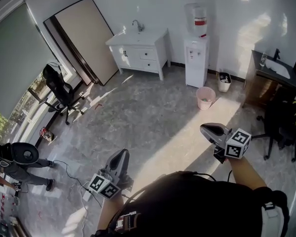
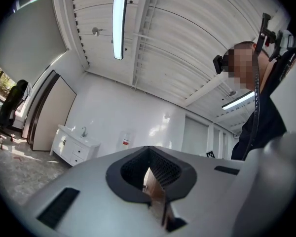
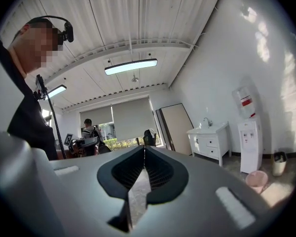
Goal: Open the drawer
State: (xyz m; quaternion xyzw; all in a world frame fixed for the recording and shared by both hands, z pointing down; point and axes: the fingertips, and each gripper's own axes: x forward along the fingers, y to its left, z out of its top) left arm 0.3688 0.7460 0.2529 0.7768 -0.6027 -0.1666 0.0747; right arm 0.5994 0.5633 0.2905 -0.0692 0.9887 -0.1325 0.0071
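Note:
A white vanity cabinet (image 1: 138,52) with small drawers (image 1: 148,55) stands against the far wall, a tap on its top. It also shows small in the left gripper view as the cabinet (image 2: 71,149) and in the right gripper view as the cabinet (image 3: 209,139). My left gripper (image 1: 122,153) is held low near my body, pointing toward the far wall, jaws shut and empty. My right gripper (image 1: 203,128) is held out at the right, also shut with nothing in it. Both are far from the cabinet. Each gripper's own view shows the left tips (image 2: 149,149) and the right tips (image 3: 144,148) closed together.
A water dispenser (image 1: 196,58) stands right of the cabinet, with a pink bin (image 1: 205,98) on the floor before it. A large board (image 1: 86,38) leans on the wall at left. An office chair (image 1: 59,90), a dark sink cabinet (image 1: 269,80) and a crouching person (image 1: 19,162) line the sides.

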